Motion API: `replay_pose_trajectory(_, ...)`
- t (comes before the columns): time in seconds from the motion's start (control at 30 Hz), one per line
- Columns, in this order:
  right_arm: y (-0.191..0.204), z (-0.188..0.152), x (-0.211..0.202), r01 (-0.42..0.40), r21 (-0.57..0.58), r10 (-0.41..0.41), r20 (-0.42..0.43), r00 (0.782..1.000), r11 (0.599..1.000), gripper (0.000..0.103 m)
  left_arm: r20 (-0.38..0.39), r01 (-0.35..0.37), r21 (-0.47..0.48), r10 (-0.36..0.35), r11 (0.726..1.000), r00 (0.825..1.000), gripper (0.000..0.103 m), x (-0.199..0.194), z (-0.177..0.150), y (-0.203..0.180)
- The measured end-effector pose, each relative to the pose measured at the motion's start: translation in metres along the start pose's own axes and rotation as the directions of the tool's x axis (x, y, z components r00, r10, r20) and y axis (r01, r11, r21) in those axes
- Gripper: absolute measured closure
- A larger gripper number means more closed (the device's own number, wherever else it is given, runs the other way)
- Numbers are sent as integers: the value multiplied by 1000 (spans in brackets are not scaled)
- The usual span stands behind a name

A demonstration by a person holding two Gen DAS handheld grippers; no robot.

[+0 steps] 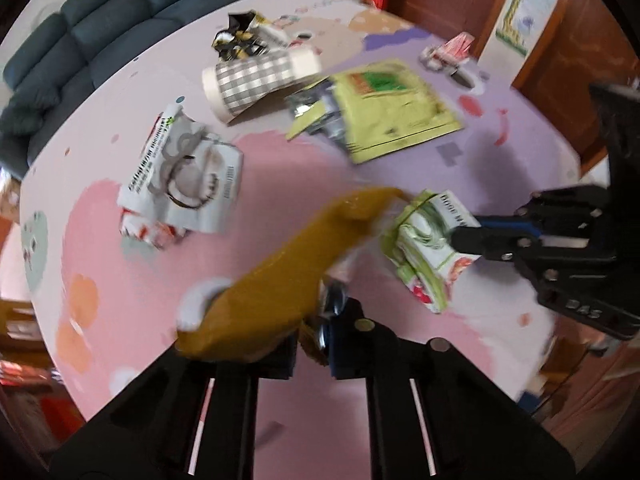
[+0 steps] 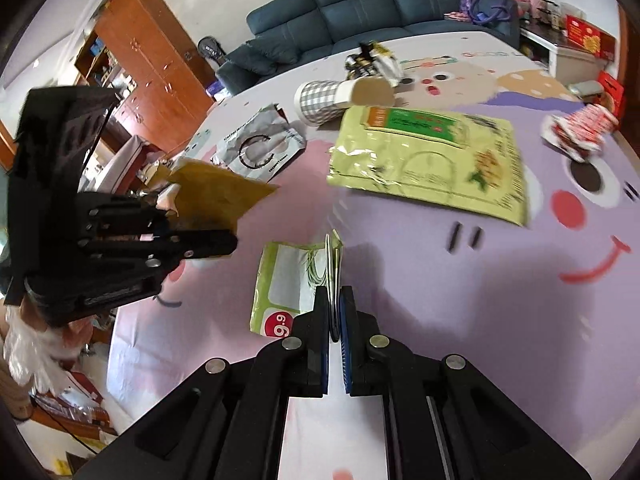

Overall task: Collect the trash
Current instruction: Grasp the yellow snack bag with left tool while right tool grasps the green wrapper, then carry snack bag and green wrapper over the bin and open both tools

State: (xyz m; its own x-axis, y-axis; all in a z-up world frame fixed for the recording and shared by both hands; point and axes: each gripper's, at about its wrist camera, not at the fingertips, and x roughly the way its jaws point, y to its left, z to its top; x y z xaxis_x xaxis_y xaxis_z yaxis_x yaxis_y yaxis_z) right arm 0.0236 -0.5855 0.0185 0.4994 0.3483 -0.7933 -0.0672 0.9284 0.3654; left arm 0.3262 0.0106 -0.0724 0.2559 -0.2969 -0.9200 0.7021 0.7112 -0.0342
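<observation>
left gripper (image 1: 316,336) jaws clamped on mustard wrapper (image 1: 288,280); right gripper (image 2: 335,312) jaws clamped on green packet (image 2: 288,280). both lifted above tabletop (image 2: 460,300). remaining trash lies far: big green bag (image 2: 432,160), long axis left-right, nearer right gripper.

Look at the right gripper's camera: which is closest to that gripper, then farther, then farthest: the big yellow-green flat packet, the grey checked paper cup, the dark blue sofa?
1. Big yellow-green flat packet, lying ahead, slightly right.
2. Grey checked paper cup, on its side behind the packet.
3. Dark blue sofa, beyond the table's far edge.
</observation>
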Motion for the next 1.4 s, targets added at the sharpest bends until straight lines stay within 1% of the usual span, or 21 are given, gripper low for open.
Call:
replay_pose_trajectory(0.07,-5,-11,-19,8,13,-8,17,1000,1000,98,30,33,-37,-31,999,999,97,-13,-7,-13)
replay_pose_trajectory(0.13,-12,-25,-40,16,26,-17,30,999,1000,98,62,66,-59,-63,996,996,97,-28,-17,-33)
replay_pose_trajectory(0.3,-26,-61,-94,59,46,-61,56,997,997,98,132,114,-99,-101,988,986,97,-50,-43,-86)
replay_pose_trajectory(0.4,-36,-90,-126,89,64,-93,59,994,994,98,157,120,-108,-103,987,982,97,-55,-62,-122)
replay_pose_trajectory(0.5,-49,-127,-155,125,89,-129,40,991,988,98,181,165,-124,-141,978,973,97,-57,-84,-157)
replay_pose_trajectory(0.53,-53,-140,-163,135,96,-138,31,990,986,98,188,180,-118,-156,977,970,97,-57,-94,-171)
replay_pose_trajectory(0.6,-61,-162,-173,153,111,-155,8,988,982,98,204,182,-95,-159,979,966,97,-56,-107,-195)
replay_pose_trajectory(0.67,-71,-186,-180,170,137,-168,-25,985,976,98,200,202,-76,-183,976,962,97,-52,-121,-218)
replay_pose_trajectory(0.73,-84,-210,-180,188,179,-179,-62,982,966,98,175,210,-53,-198,976,965,97,-40,-134,-243)
replay_pose_trajectory(0.87,-105,-248,-166,211,255,-185,-124,975,944,98,95,221,-37,-217,974,971,97,-8,-151,-272)
replay_pose_trajectory(0.93,-115,-266,-152,225,287,-184,-161,970,931,98,42,222,-41,-220,974,974,97,12,-159,-282)
replay_pose_trajectory(1.03,-131,-289,-125,242,337,-174,-219,960,910,98,-39,220,-40,-222,975,974,97,44,-170,-295)
replay_pose_trajectory(1.1,-134,-297,-104,284,312,-212,-245,946,907,98,-77,207,-28,-209,978,975,97,66,-178,-305)
replay_pose_trajectory(1.2,-145,-319,-77,287,338,-194,-285,939,896,98,-98,197,-31,-199,980,975,97,95,-187,-316)
replay_pose_trajectory(1.3,-151,-336,-55,325,308,-228,-312,922,894,98,-106,178,-32,-180,984,978,97,123,-195,-322)
replay_pose_trajectory(1.4,-162,-343,-37,339,325,-233,-324,917,883,98,-125,162,-57,-168,985,978,97,150,-203,-322)
